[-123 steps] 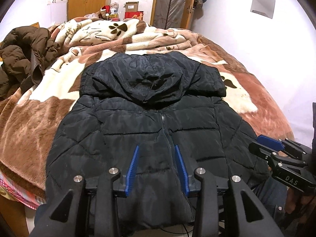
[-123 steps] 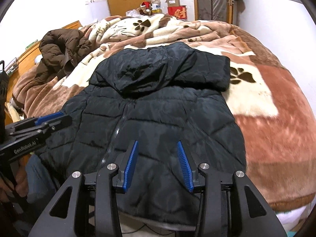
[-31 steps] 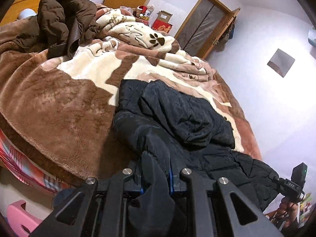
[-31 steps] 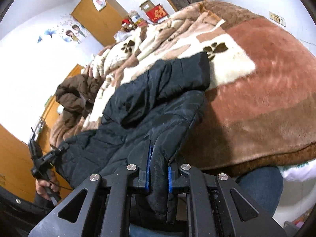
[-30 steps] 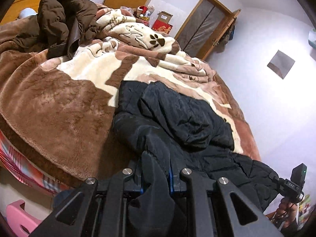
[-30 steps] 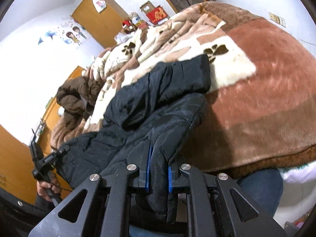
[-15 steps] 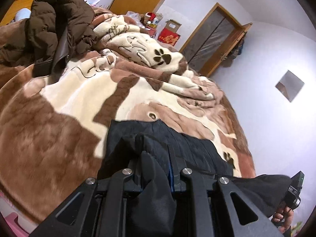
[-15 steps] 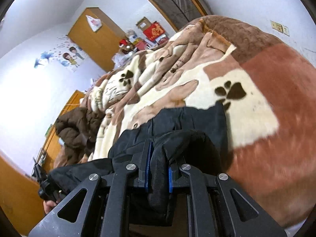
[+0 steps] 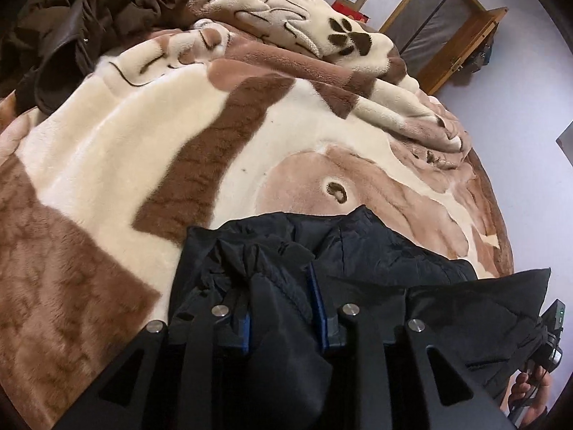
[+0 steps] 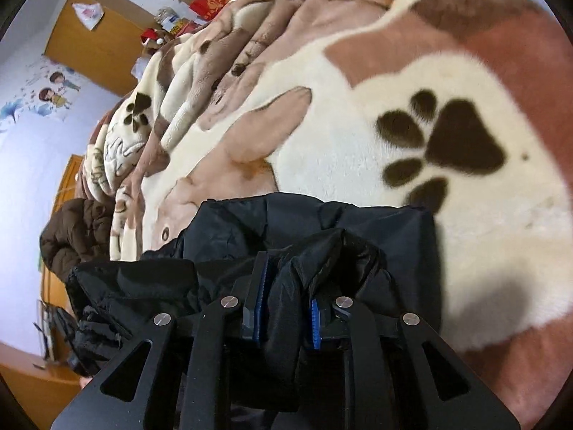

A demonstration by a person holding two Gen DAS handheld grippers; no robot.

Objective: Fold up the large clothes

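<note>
On the plush paw-print blanket (image 9: 107,150) covering the bed lies the black padded jacket (image 9: 386,251), its lower part doubled over onto the hood end. The left gripper (image 9: 281,304) has a bunched fold of the jacket between its blue pads, and its jaws are opening, the cloth no longer squeezed flat. The right gripper (image 10: 286,308) likewise has a fold of the same jacket between its pads while its jaws are opening. A brown coat (image 9: 71,18) sits heaped well apart at the blanket's far edge.
</note>
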